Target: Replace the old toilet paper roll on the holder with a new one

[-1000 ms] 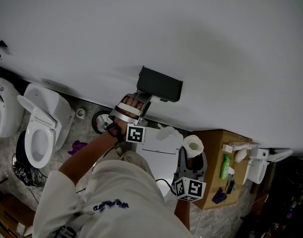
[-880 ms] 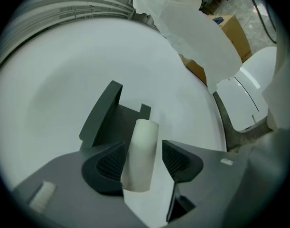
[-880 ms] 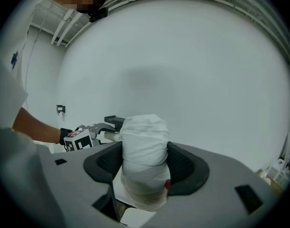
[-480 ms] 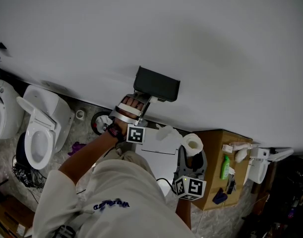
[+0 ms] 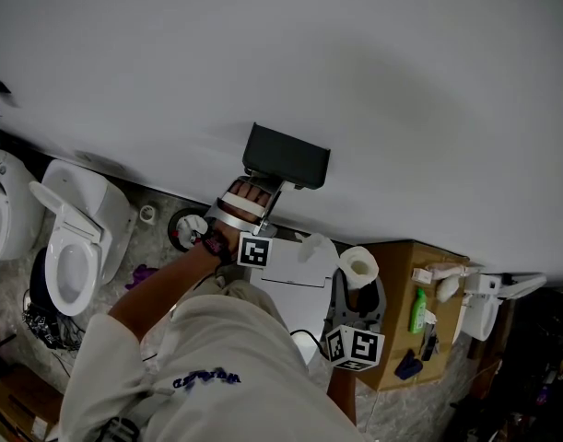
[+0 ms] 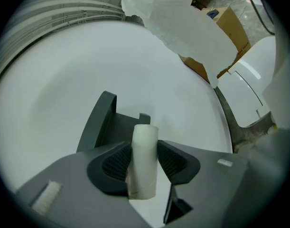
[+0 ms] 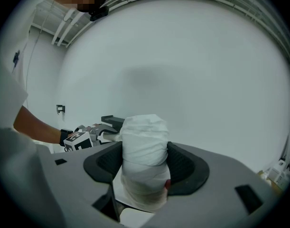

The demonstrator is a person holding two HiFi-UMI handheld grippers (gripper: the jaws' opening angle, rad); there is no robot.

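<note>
One empty core (image 6: 145, 148) between closing left gripper (image 6: 145, 161) jaws, new roll (image 7: 145, 146) clamped in right gripper (image 7: 145, 164)

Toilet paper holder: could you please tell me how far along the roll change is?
Done: the right gripper holds the new roll ready. In hand: the left gripper is closing its jaws on the old roll's bare tube at the wall holder. Left: take the tube away, fit the new roll.
</note>
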